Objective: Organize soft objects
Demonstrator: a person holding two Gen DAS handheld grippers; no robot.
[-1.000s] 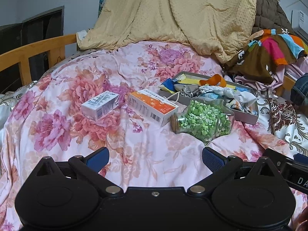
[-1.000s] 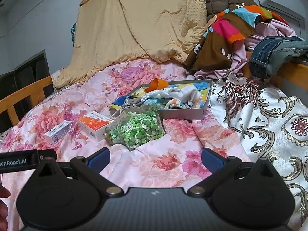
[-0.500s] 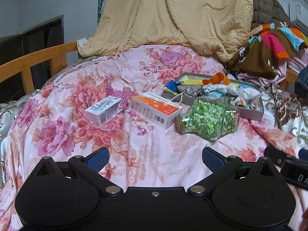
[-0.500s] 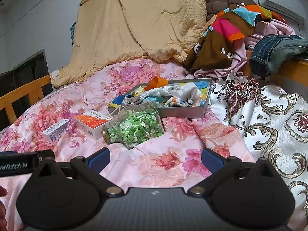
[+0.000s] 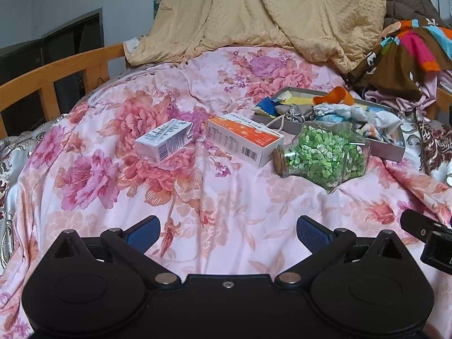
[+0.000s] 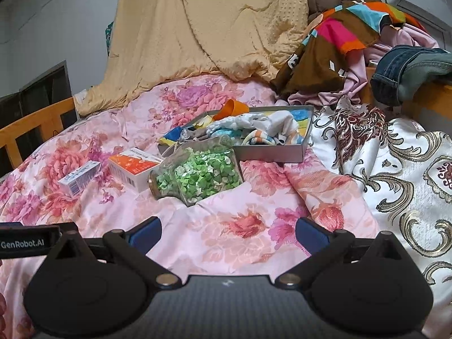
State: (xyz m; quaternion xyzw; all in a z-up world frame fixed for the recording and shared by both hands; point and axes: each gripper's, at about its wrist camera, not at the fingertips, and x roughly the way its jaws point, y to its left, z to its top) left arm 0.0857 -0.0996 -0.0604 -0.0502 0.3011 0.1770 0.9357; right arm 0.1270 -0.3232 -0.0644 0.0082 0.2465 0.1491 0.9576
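A grey tray on the floral bedspread holds several soft cloth items and an orange piece. In front of it lie a glass jar of green pieces, an orange-and-white box and a white box. My left gripper and right gripper are both open and empty, held low over the bed, well short of the objects.
A yellow blanket is piled at the back. Colourful clothes and jeans lie at the right. A wooden bed rail runs along the left. A white-and-gold quilt covers the right.
Both grippers have drawn back and shifted slightly, so the objects sit a little farther and more to the right in the left view. Nothing was picked up; both stay open.
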